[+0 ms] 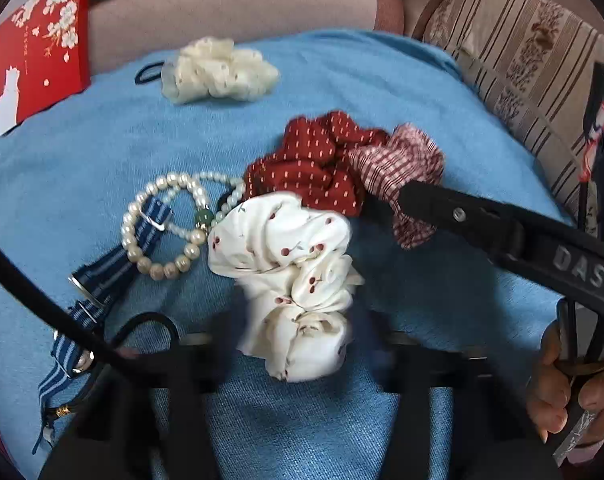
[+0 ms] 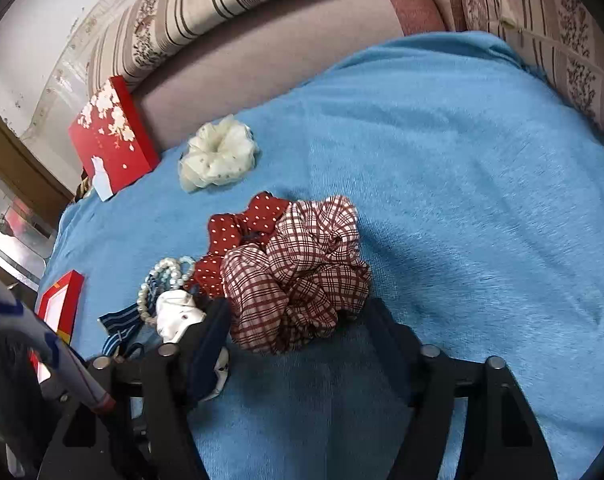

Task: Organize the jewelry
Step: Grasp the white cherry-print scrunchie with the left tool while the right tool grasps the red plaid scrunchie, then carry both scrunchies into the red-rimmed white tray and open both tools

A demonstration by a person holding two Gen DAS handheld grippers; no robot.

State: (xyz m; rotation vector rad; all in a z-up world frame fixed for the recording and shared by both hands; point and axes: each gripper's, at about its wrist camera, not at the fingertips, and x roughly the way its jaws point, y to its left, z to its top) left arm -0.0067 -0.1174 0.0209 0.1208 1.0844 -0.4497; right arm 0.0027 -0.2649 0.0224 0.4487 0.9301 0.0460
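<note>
Jewelry and hair pieces lie in a loose cluster on a blue terry towel (image 2: 441,168) spread over a sofa seat. At the far left a red gift-box lid printed with white blossoms (image 2: 112,136) leans against the mauve sofa back (image 2: 270,56), and a second red box with a white inside (image 2: 60,304) sits at the towel's left edge. Next comes a navy-and-pale-blue striped fabric strap with metal buckles (image 1: 102,276), and across its upper end lies a bracelet of large cream pearls (image 1: 158,224), overlapped by a thinner strand of small pale beads with one green bead (image 1: 204,218). A thin black elastic hair loop (image 1: 148,330) lies just below the strap. Farther back, well apart from the cluster, rests a cream lace scrunchie (image 1: 218,72) with a dark hair tie (image 1: 148,72) touching its left side. In the middle, a white scrunchie with small red cherries (image 1: 294,276) sits between the blurred, widely parted fingers of the left gripper (image 1: 298,356), which grip nothing. Behind it lies a dark red scrunchie with pale dots (image 1: 313,160), touching a red-and-white plaid scrunchie (image 2: 298,272) on the right. The right gripper (image 2: 298,320) has its fingers spread on either side of the plaid scrunchie's near edge, not closed on it.
</note>
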